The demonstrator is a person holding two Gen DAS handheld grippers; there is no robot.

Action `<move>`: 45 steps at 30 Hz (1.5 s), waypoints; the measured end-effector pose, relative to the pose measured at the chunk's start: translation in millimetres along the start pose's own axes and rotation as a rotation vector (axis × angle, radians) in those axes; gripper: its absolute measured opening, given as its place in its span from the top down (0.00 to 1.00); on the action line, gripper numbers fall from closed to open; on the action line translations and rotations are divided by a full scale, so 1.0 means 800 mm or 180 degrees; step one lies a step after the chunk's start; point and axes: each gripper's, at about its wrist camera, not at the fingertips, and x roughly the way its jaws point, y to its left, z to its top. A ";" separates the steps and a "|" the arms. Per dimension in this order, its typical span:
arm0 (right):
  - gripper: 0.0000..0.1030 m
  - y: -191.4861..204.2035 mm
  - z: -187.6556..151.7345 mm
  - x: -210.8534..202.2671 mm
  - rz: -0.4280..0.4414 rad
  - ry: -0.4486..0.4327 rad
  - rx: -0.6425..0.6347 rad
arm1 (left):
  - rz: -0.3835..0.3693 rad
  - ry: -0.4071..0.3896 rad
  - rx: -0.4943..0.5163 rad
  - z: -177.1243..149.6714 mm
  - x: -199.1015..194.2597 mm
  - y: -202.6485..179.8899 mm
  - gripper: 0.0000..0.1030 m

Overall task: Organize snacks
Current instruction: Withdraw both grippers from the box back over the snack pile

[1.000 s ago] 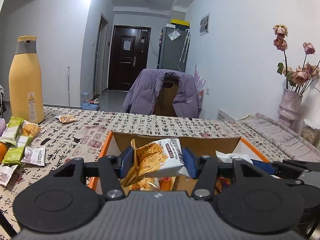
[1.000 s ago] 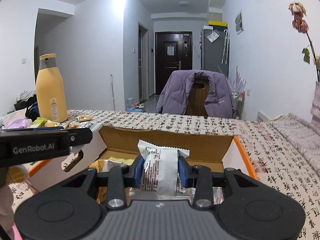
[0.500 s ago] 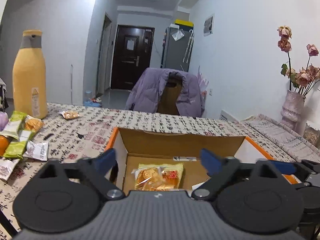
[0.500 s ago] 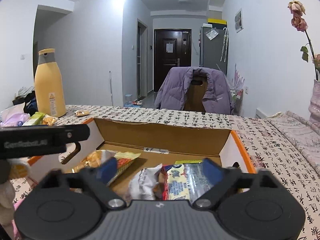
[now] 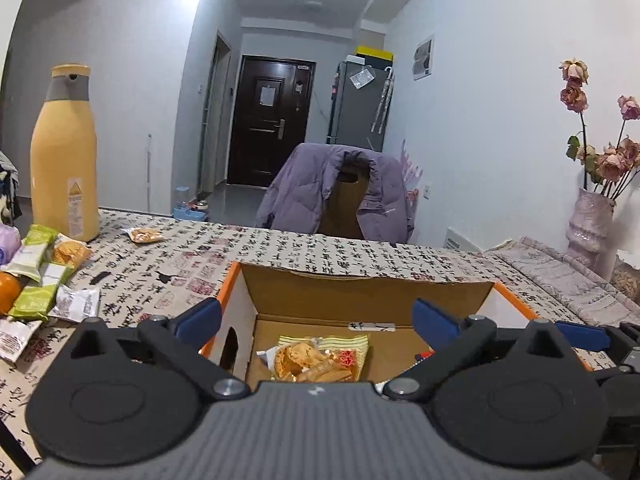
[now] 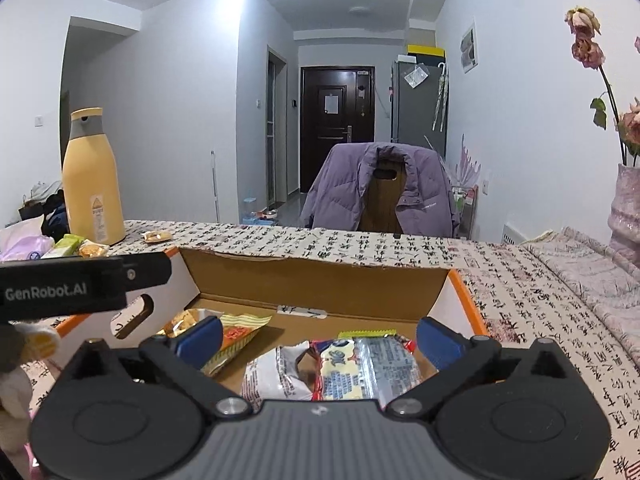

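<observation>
Two packets just dropped, both grippers now empty.
Left gripper [image 5: 316,316] and right gripper [image 6: 318,336] gape wide over the cardboard box [image 6: 320,280]; the orange snack [image 5: 320,360] and white packet [image 6: 276,376] lie inside, while loose snacks [image 5: 36,280] farther left wait.

Box on table, snacks inside and to its left.
Box [image 5: 360,292] holds cracker pack [image 5: 320,358]; loose packs [image 5: 40,280] left, bottle [image 5: 64,156] behind them, chair [image 5: 340,196] probably beyond table [image 5: 320,248].
</observation>
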 end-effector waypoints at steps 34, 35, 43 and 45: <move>0.00 0.000 -0.033 -0.173 -0.0099 -0.0080 -0.0089 | -0.0012 -0.0066 0.0051 -0.019 -0.164 -0.016 0.00; 0.00 0.000 -0.037 -0.176 -0.0101 -0.0068 -0.0088 | -0.0017 -0.0051 0.0055 -0.022 -0.168 -0.015 0.00; 0.00 -0.007 -0.069 -0.201 -0.0138 0.0055 -0.0091 | -0.0058 0.0079 0.0068 -0.049 -0.190 -0.011 0.00; 0.00 -0.010 -0.078 -0.207 -0.0161 0.0089 -0.0083 | -0.0031 0.0129 0.0053 -0.059 -0.195 -0.009 0.00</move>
